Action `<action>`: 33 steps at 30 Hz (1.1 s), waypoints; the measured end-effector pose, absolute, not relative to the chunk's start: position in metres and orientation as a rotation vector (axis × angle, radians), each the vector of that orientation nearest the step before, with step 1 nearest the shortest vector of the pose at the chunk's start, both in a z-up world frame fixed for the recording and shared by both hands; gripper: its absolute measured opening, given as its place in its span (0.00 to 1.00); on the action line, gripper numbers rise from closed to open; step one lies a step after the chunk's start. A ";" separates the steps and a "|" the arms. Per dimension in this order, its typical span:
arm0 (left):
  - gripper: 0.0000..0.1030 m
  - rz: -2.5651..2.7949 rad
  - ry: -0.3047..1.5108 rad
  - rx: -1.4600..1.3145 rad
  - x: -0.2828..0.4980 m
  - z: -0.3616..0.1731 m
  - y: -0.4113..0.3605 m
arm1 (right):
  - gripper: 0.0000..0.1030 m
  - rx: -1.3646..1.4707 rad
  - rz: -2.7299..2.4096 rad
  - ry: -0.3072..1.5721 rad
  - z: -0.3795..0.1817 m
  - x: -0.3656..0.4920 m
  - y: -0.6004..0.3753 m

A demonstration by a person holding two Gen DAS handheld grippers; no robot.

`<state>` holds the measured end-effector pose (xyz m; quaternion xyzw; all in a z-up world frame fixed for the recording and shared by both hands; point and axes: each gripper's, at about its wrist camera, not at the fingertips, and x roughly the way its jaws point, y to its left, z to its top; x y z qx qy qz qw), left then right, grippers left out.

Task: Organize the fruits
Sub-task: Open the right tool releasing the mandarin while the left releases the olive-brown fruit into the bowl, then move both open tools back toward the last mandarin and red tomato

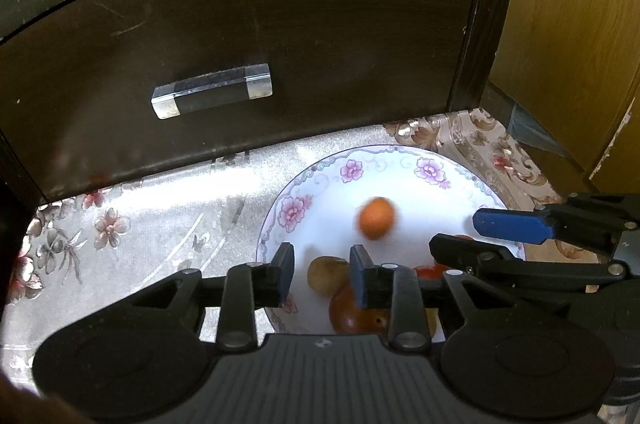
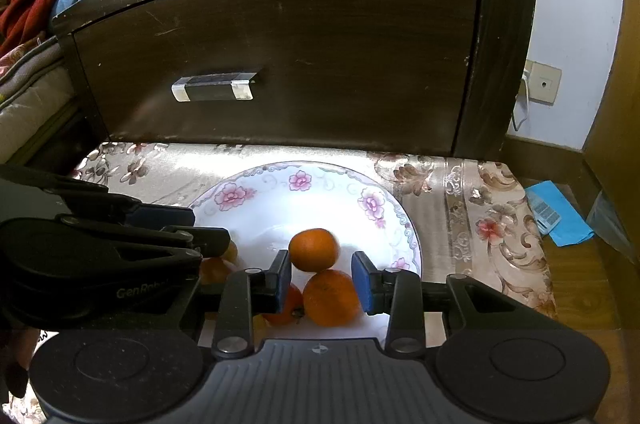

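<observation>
**White floral plate holds the fruit, both grippers empty**

White porcelain plate sits near the right edge of the floral tablecloth, before a dark drawer front. A small mandarin lies mid-plate, a larger orange toward the near rim. The right gripper and left gripper hover spread, gripping nothing.

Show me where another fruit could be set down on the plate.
The far half of the plate, between the flowered rim and the small orange, is bare. The near edge is crowded: a larger orange, more fruit, and both grippers' fingers.
</observation>
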<state>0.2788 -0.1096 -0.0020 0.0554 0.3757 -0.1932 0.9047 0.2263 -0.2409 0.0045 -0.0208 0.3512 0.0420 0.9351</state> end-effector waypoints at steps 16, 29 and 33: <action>0.38 -0.384 0.748 0.128 0.270 0.009 -0.108 | 0.31 -0.040 0.079 0.703 0.012 0.221 -0.240; 0.38 -0.368 0.722 0.123 0.247 0.026 -0.094 | 0.31 -0.040 0.087 0.689 0.026 0.208 -0.230; 0.38 -0.353 0.705 0.144 0.234 0.033 -0.088 | 0.31 -0.034 0.097 0.686 0.032 0.199 -0.223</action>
